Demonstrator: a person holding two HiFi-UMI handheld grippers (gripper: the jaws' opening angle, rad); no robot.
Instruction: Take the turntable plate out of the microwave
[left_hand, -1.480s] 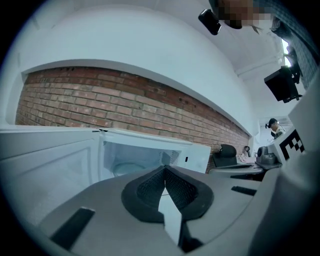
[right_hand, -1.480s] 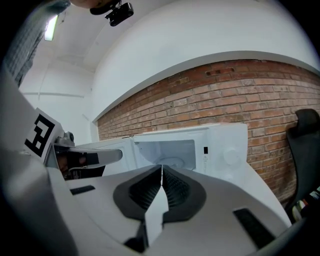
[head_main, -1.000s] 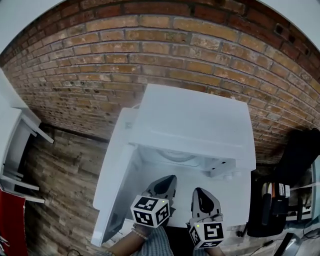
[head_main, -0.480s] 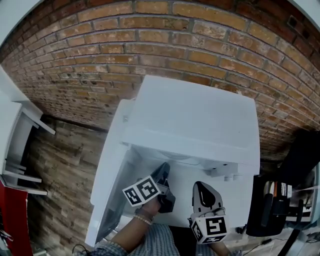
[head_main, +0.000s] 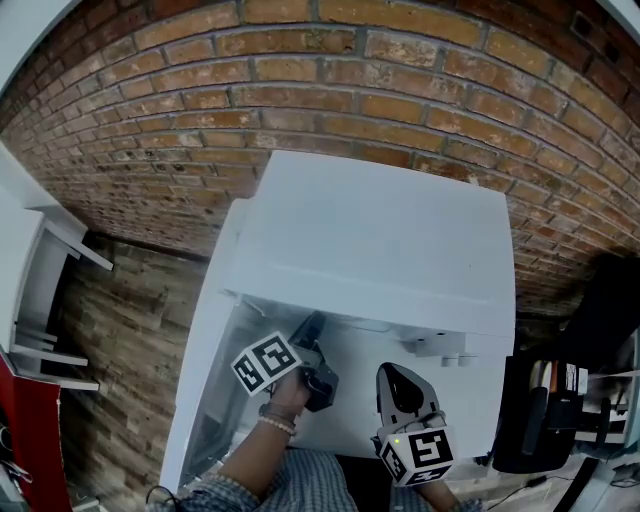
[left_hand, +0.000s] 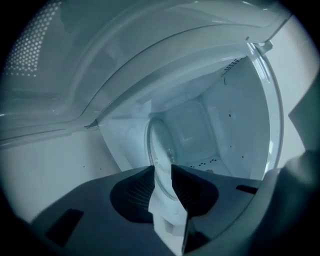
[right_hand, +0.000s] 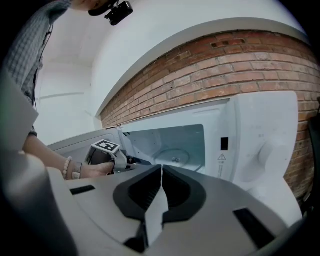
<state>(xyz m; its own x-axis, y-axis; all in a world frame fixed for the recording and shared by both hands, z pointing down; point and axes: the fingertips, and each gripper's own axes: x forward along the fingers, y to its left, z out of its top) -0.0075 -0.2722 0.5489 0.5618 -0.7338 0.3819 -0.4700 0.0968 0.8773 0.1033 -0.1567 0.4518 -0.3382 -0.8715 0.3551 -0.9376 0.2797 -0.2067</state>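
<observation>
The white microwave (head_main: 380, 230) stands with its door (head_main: 200, 390) swung open to the left. The glass turntable plate (right_hand: 172, 155) lies on the cavity floor; in the left gripper view the plate (left_hand: 159, 145) appears tilted because that gripper is rolled. My left gripper (head_main: 312, 324) is at the cavity mouth and points in at the plate. Its jaws have just been opening, and the left gripper (left_hand: 162, 171) is open with nothing between the pads. My right gripper (head_main: 392, 374) is shut and empty in front of the microwave, short of the opening; the right gripper (right_hand: 161, 168) shows no gap between its jaws.
A brick wall (head_main: 300, 90) rises behind the microwave. The control panel (right_hand: 260, 145) is to the right of the cavity. A white shelf unit (head_main: 30, 290) stands at the left over wood flooring (head_main: 120, 330). Dark equipment (head_main: 570, 400) sits at the right.
The left gripper has moved forward and down to the cavity mouth and has rolled, so its marker cube faces another way. The right gripper has shifted only slightly.
</observation>
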